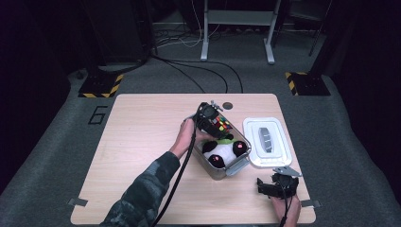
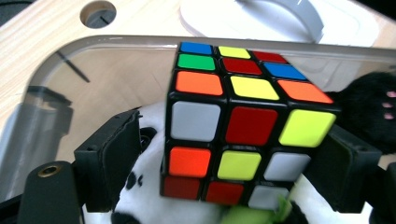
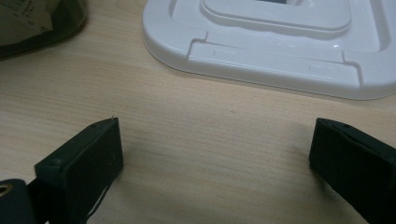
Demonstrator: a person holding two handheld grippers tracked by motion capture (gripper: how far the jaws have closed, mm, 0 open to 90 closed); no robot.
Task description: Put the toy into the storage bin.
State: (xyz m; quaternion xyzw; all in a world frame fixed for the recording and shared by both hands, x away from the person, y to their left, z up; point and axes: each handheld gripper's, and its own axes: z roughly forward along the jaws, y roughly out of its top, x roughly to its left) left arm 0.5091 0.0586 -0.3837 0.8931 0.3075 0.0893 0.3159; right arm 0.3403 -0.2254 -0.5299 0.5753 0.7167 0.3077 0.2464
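L hand-held gripper (image 2: 233, 154) jaws apart round puzzle cube (image 2: 247, 126), a gap at one jaw, cube inside clear bin (image 1: 222, 165) atop plush panda (image 1: 221, 153). R hand-held gripper (image 3: 212, 158) wide, empty, on desk (image 1: 142, 142) near white lid (image 1: 266, 142) just right of bin.

Scrambled colour cube (image 2: 243, 126) tilted, resting on plush panda (image 1: 222, 153) inside clear plastic box (image 1: 236, 166), mid-table; box's white lid (image 1: 267, 142) beside.

You've got a white plastic lid (image 1: 267, 142) lying flat on the light wooden surface (image 1: 142, 142), a round hole (image 1: 228, 105) near its far edge, black cables (image 1: 198, 71) snaking across the grey carpeted floor (image 1: 56, 142) beyond.
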